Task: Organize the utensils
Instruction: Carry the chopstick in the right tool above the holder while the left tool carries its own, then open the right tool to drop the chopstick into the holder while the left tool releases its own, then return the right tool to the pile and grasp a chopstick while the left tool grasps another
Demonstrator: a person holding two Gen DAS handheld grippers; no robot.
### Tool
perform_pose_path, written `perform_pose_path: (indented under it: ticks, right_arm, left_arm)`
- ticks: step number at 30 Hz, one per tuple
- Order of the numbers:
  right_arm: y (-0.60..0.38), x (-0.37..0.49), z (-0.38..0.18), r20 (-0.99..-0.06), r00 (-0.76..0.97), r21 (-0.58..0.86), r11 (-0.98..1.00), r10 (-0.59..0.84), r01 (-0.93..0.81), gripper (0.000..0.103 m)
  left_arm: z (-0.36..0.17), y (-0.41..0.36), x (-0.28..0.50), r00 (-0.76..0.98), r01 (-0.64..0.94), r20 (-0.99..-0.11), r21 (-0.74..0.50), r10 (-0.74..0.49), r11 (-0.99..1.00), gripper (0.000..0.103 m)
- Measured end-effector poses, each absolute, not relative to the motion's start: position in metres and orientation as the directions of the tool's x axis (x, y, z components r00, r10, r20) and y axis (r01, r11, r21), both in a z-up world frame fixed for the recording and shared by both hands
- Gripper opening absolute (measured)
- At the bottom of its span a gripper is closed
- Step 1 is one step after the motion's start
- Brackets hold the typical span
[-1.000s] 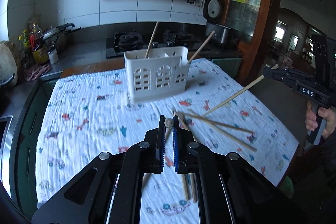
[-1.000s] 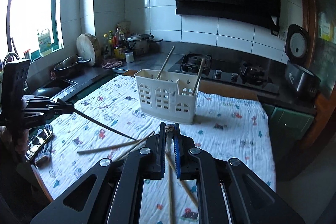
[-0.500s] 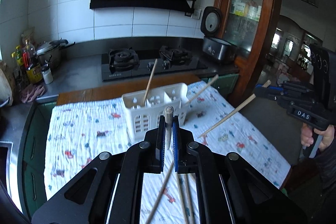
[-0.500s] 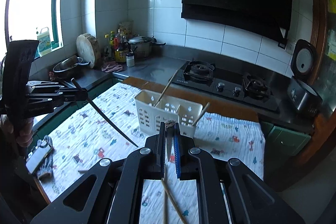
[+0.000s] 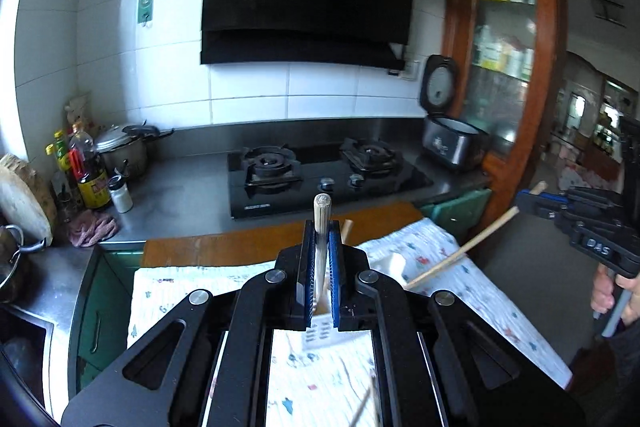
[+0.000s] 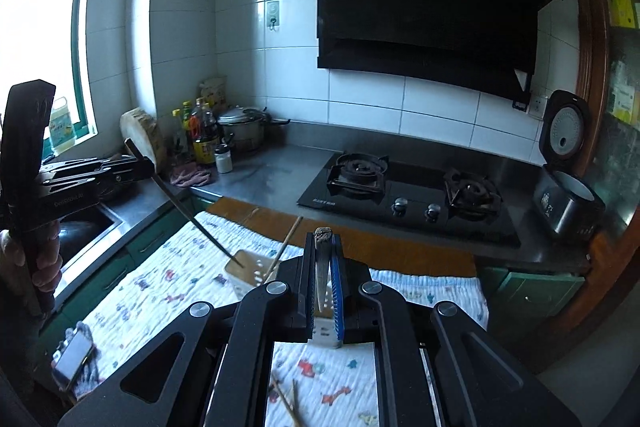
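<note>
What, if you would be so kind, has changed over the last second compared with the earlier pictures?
Both tools rose from just above the cloth, each carrying its chopstick up: left tool with its chopstick, right tool with its chopstick. The white holder now sits lower in view. Both grips stayed shut; nothing released.

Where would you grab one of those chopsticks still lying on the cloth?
Probably near one end of a loose chopstick, from above, jaws across its width. It lies flat on the cloth, thin, so only its sides can be pinched, leaving the rest free for the white holder.
</note>
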State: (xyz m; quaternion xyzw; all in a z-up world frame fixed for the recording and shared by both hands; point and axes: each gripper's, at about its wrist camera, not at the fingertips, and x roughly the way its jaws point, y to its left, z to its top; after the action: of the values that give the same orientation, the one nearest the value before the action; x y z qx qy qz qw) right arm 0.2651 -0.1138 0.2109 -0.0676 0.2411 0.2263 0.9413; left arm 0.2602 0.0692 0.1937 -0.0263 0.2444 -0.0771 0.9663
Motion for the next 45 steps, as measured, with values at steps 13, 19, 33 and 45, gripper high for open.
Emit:
perform_pose_path:
  ticks: [13,19,33,45]
  right_arm:
    - [-0.087,0.313,0.15,-0.583,0.732,-0.032,0.891,0.352,-0.453,0.007]
    - [-0.084,0.322,0.13,-0.615,0.707,-0.019,0.889,0.35,-0.457,0.007]
    - [-0.081,0.328,0.121,-0.623,0.7,-0.011,0.891,0.348,-0.453,0.009]
    - [-0.103,0.277,0.142,-0.544,0.744,-0.011,0.884,0.387,-0.467,0.032]
  left_arm:
    - [0.125,0.092,0.317,0.783,0.07,-0.606,-0.138,-0.14,0.988,0.005]
    - [0.105,0.096,0.322,0.757,0.064,-0.635,-0.163,-0.155,0.985,0.006]
    - [0.09,0.095,0.326,0.727,0.061,-0.665,-0.184,-0.17,0.981,0.008]
    - [0.111,0.095,0.269,0.786,0.073,-0.596,-0.173,-0.163,0.982,0.028]
